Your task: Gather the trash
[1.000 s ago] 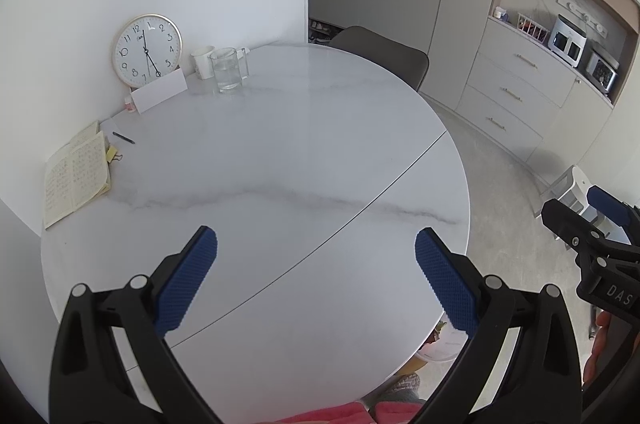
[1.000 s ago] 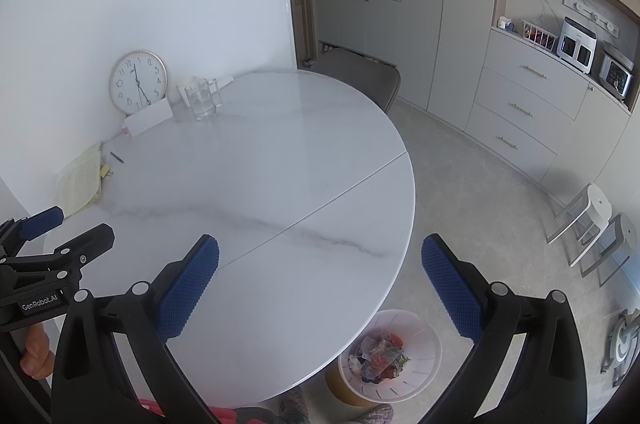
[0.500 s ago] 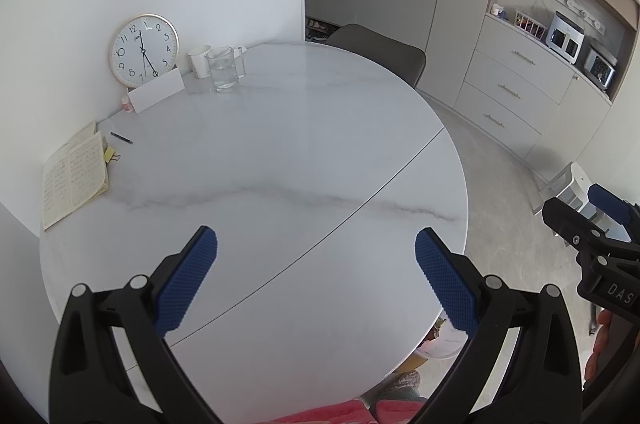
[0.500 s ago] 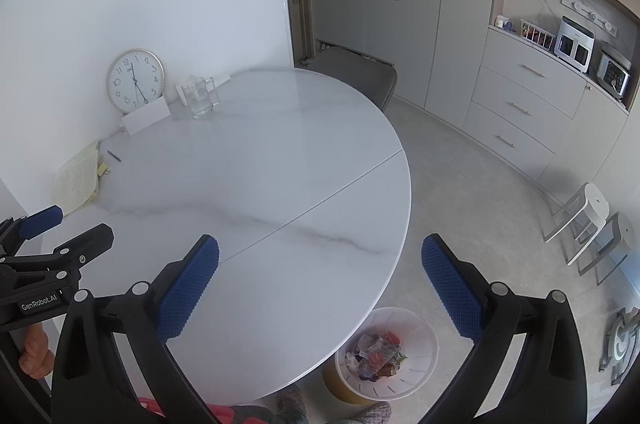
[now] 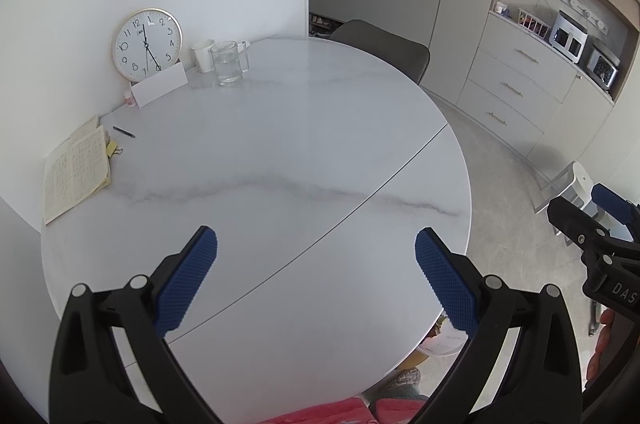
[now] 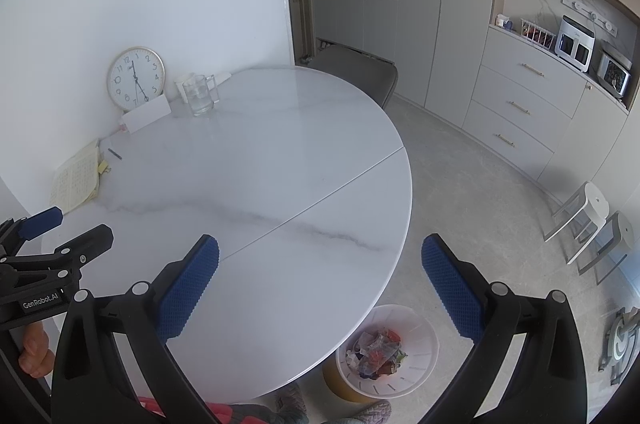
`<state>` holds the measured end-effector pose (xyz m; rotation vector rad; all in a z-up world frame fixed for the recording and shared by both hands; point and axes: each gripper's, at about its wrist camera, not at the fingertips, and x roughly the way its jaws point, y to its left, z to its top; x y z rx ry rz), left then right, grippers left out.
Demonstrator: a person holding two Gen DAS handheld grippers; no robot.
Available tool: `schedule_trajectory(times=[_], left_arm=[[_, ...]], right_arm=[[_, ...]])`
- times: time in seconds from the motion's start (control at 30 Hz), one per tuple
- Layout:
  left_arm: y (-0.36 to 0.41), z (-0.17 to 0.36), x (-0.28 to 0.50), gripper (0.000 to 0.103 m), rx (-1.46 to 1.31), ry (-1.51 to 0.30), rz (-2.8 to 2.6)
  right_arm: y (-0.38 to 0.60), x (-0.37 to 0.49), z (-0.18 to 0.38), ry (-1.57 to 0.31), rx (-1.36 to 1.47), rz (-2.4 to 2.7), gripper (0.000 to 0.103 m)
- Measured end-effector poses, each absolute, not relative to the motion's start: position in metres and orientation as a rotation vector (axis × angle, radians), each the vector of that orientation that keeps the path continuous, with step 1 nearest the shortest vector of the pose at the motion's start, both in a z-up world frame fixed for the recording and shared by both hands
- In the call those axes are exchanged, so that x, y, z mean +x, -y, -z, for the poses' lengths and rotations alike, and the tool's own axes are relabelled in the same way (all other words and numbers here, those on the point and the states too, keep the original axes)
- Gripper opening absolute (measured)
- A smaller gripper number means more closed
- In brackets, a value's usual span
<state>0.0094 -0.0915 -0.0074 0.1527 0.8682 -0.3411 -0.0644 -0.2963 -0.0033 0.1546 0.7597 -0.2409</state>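
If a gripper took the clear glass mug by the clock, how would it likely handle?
The glass mug looks rigid and probably slick under the pads; its handle may be the safer hold. It seems to hold water, so it is likely heavy for its size and would spill if tilted. Being glass, it would probably break if dropped.

left gripper [image 6: 40,236] – "GenRobot.AI"; clock [image 5: 147,44] – numerals 1–12

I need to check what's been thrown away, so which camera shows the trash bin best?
The right wrist view. There the trash bin stands on the floor past the table edge, its rim and crumpled wrappers in full sight. The left wrist view shows only a sliver of its rim under the table edge.
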Motion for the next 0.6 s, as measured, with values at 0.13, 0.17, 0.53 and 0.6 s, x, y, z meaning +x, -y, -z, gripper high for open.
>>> schedule_trajectory(times=[0.13, 0.17, 0.53, 0.6], left_arm=[[0.0918, 0.0100, 0.0100, 0.095, 0.150, -0.877, 0.341], [0.0921, 0.0101, 0.0101, 0.095, 0.150, -0.876, 0.340], [0.0957, 0.0115, 0.0100, 0.095, 0.159, -0.878, 0.345], [0.0967, 0.0112, 0.0100, 0.095, 0.159, -0.877, 0.344]], right_arm=[[0.2957, -0.0659, 0.0054, -0.762, 0.157, 0.239, 0.101], [0.2953, -0.0656, 0.0063, -0.763, 0.157, 0.239, 0.101], [0.2946, -0.0637, 0.0065, -0.767, 0.156, 0.232, 0.101], [0.2950, -0.0636, 0.0068, -0.768, 0.157, 0.233, 0.101]])
